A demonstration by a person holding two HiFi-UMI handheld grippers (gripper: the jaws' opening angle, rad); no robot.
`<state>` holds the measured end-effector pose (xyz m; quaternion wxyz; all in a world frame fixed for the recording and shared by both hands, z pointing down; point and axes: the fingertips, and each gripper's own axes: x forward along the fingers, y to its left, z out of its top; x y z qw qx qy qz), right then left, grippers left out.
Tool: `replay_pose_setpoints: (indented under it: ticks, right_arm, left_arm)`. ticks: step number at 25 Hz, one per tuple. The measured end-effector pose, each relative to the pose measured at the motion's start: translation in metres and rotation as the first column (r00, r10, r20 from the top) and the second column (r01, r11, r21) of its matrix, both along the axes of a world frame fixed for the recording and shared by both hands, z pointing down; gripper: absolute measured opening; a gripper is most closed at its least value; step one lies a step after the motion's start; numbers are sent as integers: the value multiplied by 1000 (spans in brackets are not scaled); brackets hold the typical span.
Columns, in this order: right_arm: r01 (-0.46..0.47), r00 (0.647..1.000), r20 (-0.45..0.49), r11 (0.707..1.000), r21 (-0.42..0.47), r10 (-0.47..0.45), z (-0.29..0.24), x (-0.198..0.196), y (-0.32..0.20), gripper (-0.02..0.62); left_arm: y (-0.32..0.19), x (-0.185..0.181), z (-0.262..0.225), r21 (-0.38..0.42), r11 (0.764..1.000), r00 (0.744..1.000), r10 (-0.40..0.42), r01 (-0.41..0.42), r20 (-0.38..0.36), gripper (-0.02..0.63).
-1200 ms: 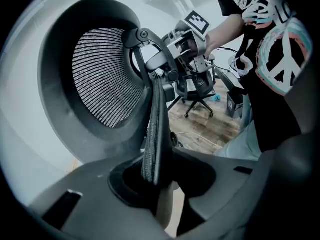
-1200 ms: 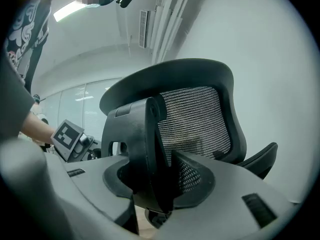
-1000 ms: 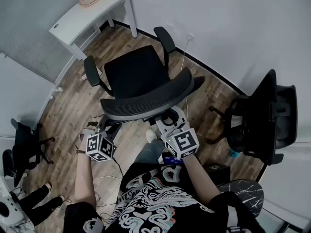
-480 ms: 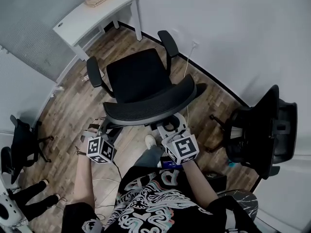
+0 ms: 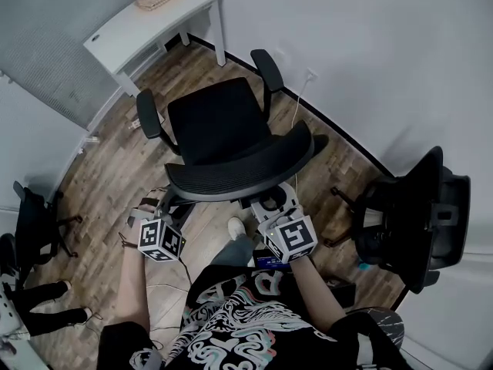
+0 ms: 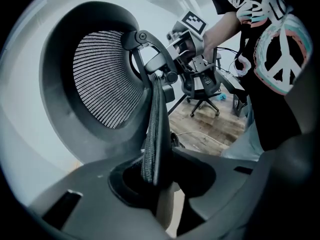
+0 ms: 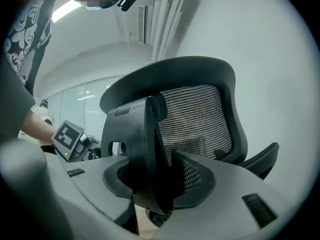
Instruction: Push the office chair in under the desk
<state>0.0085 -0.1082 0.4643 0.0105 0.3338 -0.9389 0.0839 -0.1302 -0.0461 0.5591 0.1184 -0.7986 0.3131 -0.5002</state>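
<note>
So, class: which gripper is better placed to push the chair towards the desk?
Right, probably. Both clamp the chair back, but the right gripper sits roughly in line with seat and desk; the left gripper is off to the side.

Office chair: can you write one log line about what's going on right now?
left gripper: shut on backrest | right gripper: shut on backrest | office chair: not yet under desk

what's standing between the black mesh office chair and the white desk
Nothing visible does: only bare wooden floor lies between the black mesh office chair and the white desk. A small pale item lies on the floor beside the chair's armrest, off to one side.
</note>
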Motion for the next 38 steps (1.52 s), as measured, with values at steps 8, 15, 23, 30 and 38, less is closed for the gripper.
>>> replay_pose_setpoints:
  ticks: [8, 15, 23, 30, 38]
  right_arm:
    - [11, 1000, 3, 1000, -2, -11, 0, -2, -13, 143]
    - [15, 1000, 8, 1000, 1, -15, 0, -1, -24, 143]
    - [31, 1000, 8, 1000, -7, -31, -1, 1, -38, 143]
    - [52, 999, 12, 999, 6, -52, -2, -1, -48, 144]
    - [63, 998, 10, 998, 0, -63, -1, 0, -60, 144]
  left_arm:
    - [-11, -1, -1, 3, 1000, 1000, -11, 11, 2, 141]
    - [-21, 0, -1, 6, 1000, 1000, -16, 16, 3, 141]
    - [-32, 3, -2, -3, 1000, 1000, -30, 30, -3, 141]
    - [-42, 3, -3, 2, 999, 999, -39, 39, -3, 140]
    - [-51, 5, -3, -8, 999, 999, -49, 48, -9, 140]
